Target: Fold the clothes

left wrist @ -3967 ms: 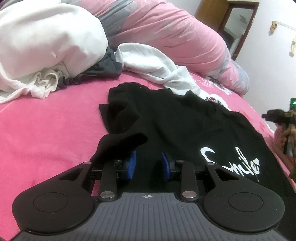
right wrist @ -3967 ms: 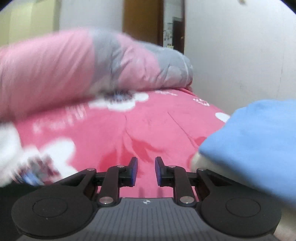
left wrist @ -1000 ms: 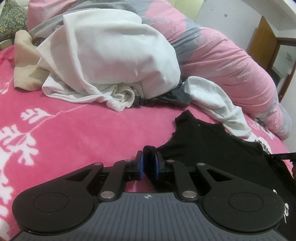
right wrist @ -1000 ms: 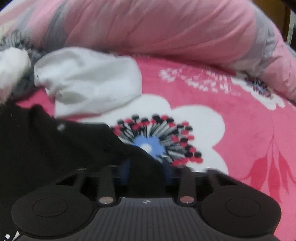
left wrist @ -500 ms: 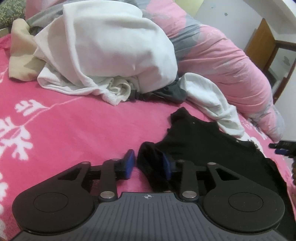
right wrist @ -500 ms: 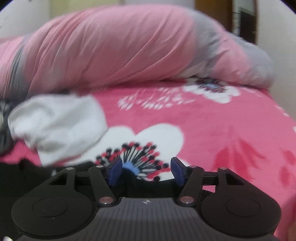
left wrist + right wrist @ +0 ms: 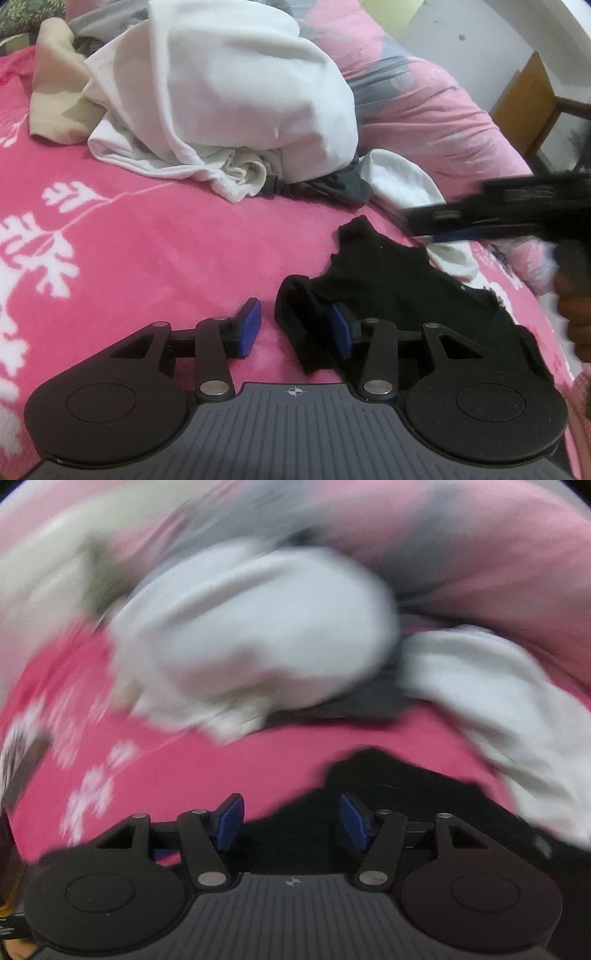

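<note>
Black cotton is what I am working on: the black T-shirt (image 7: 388,288) lies crumpled on the pink bedspread (image 7: 166,251), with one rolled edge bunched up at its near corner. My left gripper (image 7: 293,326) sits low at that corner. Its fingers have just been opening, and they stand apart now; the rolled black edge lies between them, draped against the right-hand blue pad (image 7: 340,326), while the other pad (image 7: 249,326) hangs clear over bare pink cloth. I read that as released, not clamped.

In the right wrist view everything is smeared by motion, but the black T-shirt (image 7: 406,797) shows as a dark peak just ahead of my right gripper (image 7: 291,821). Those fingers are spread wide, having just come open, and nothing is pinched between the blue pads; black cloth lies under and beyond them. From the left wrist view, the right gripper (image 7: 498,214) appears as a blurred dark bar above the T-shirt's far edge, with a hand (image 7: 576,306) on its handle at the frame's edge.

Beyond the T-shirt, touching its far side, lies a small white garment (image 7: 402,184). Farther back from the T-shirt is a big white heap of clothes (image 7: 240,92) with a dark grey piece (image 7: 332,184) poking out from under it, and a beige cloth (image 7: 55,85) beside the heap. Behind all that runs a pink and grey duvet (image 7: 436,110).
</note>
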`<state>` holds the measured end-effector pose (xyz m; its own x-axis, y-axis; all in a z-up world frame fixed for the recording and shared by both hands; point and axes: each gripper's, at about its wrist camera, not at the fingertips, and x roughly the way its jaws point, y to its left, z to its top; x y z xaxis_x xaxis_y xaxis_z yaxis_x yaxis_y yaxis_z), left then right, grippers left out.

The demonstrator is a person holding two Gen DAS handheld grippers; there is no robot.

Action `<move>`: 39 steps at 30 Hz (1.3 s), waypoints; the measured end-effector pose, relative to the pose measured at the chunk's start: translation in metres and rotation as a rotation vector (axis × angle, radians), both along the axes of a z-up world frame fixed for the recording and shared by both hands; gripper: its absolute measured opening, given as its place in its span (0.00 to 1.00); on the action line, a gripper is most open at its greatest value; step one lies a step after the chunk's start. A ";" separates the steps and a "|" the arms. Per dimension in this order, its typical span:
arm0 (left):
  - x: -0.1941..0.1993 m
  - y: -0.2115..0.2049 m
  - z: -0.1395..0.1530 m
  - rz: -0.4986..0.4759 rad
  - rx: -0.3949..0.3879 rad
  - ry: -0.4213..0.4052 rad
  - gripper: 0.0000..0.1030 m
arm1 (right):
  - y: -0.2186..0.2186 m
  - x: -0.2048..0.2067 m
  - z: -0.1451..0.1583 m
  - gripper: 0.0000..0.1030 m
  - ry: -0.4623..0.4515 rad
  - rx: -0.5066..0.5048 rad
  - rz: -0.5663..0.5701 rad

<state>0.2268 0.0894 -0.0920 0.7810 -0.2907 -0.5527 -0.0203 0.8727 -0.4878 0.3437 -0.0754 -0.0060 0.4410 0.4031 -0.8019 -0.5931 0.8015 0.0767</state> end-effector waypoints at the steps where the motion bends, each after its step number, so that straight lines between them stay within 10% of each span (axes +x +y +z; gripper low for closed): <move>1: -0.001 0.007 0.002 0.017 -0.023 0.006 0.41 | 0.022 -0.001 -0.004 0.58 -0.007 -0.046 0.065; 8: -0.017 0.081 0.008 0.359 -0.202 0.020 0.41 | 0.061 -0.008 -0.010 0.56 -0.054 -0.149 0.301; 12: -0.012 0.086 0.000 0.373 -0.230 0.065 0.41 | 0.083 -0.042 -0.040 0.54 -0.112 -0.292 0.489; 14: -0.010 0.080 0.000 0.352 -0.201 0.058 0.41 | 0.086 -0.054 -0.051 0.23 -0.128 -0.323 0.515; 15: -0.010 0.076 0.002 0.333 -0.185 0.043 0.41 | 0.084 -0.057 -0.052 0.09 -0.127 -0.307 0.503; 21: -0.001 0.044 0.009 0.065 -0.147 -0.002 0.42 | -0.031 -0.062 0.001 0.08 -0.171 0.152 -0.053; 29: -0.009 -0.040 0.000 -0.307 0.056 -0.032 0.43 | -0.174 -0.072 -0.078 0.14 0.181 0.603 -0.704; 34: -0.016 -0.055 0.000 -0.325 0.162 -0.066 0.45 | -0.174 -0.076 -0.050 0.16 0.007 0.530 -0.652; 39: -0.014 -0.053 0.001 -0.328 0.167 -0.062 0.45 | -0.098 -0.069 -0.008 0.42 -0.205 0.233 -0.239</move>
